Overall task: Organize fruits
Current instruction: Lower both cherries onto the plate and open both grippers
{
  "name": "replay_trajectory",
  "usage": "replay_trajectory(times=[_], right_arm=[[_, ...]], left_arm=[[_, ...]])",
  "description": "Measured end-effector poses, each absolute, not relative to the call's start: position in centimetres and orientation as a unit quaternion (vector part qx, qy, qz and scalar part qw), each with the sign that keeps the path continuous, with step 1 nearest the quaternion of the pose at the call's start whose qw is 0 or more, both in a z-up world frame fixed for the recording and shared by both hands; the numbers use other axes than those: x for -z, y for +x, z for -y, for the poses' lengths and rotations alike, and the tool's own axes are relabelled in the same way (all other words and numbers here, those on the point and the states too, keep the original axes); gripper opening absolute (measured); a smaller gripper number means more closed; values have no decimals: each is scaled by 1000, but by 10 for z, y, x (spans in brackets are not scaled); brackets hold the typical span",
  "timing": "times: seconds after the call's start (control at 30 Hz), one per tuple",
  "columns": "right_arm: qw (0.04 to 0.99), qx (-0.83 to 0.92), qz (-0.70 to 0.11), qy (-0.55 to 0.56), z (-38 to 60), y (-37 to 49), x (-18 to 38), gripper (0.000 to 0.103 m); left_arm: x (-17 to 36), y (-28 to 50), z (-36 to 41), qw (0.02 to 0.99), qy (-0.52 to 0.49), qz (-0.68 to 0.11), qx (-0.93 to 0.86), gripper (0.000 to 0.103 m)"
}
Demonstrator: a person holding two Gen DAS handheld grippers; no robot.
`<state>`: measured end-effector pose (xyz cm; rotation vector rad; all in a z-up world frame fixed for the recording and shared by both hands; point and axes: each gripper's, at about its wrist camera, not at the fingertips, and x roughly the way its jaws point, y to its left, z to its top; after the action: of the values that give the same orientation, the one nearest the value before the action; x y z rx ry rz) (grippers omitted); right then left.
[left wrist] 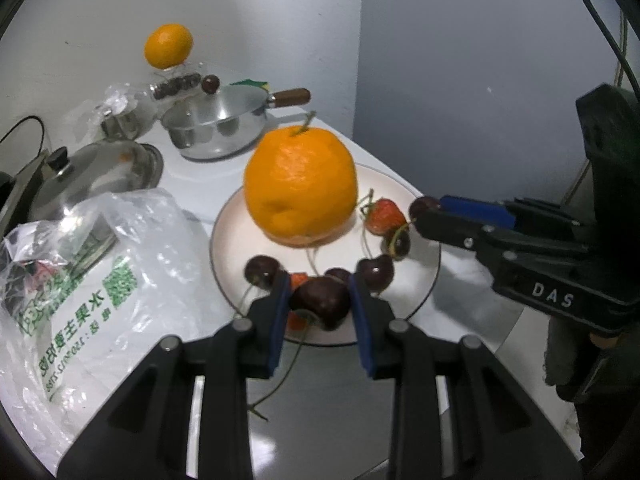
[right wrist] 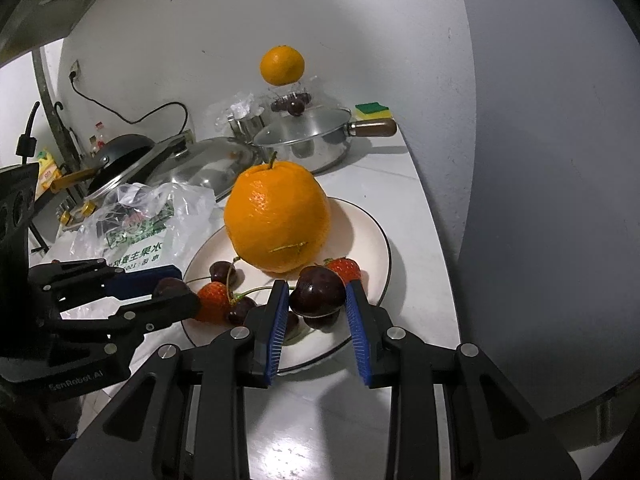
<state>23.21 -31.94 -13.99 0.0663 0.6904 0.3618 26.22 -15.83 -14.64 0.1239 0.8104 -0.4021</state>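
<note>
Each gripper, left (left wrist: 318,300) and right (right wrist: 316,296), clamps a cherry above the plate (right wrist: 376,240) (orange (right wrist: 277,216) alongside); release should be low and gentle to prevent rolling.

Big orange w/ green stem (right wrist: 277,216) fills the middle of the cream round plate w/ dark rim (right wrist: 372,236), blocking any reach straight across. Dark cherries & red strawberries crowd the plate's near edge, little gap betw. them. Left side hemmed in by crinkled clear plastic bag w/ green print (left wrist: 100,264). Behind: steel saucepan w/ wooden handle (right wrist: 308,140) and domed steel lid (left wrist: 92,172). Plate's far-right part bare; white tabletop (right wrist: 420,320) beside it open up to the grey wall.
</note>
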Motion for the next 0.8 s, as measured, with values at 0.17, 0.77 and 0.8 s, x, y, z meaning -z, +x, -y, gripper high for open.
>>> replay_trajectory(times=[0.17,0.77,0.8], right_arm=[[921,-177,-345,32,320,232,147,32],[918,-174,-356,17,318,232,154,32],[918,-174,-356,17,318,232,154,32]], left_arm=[[154,264,165,893,61,-399,200,31],[158,264,170,888,57,-408,206,32],[158,264,171,888,58,-408,205,32]])
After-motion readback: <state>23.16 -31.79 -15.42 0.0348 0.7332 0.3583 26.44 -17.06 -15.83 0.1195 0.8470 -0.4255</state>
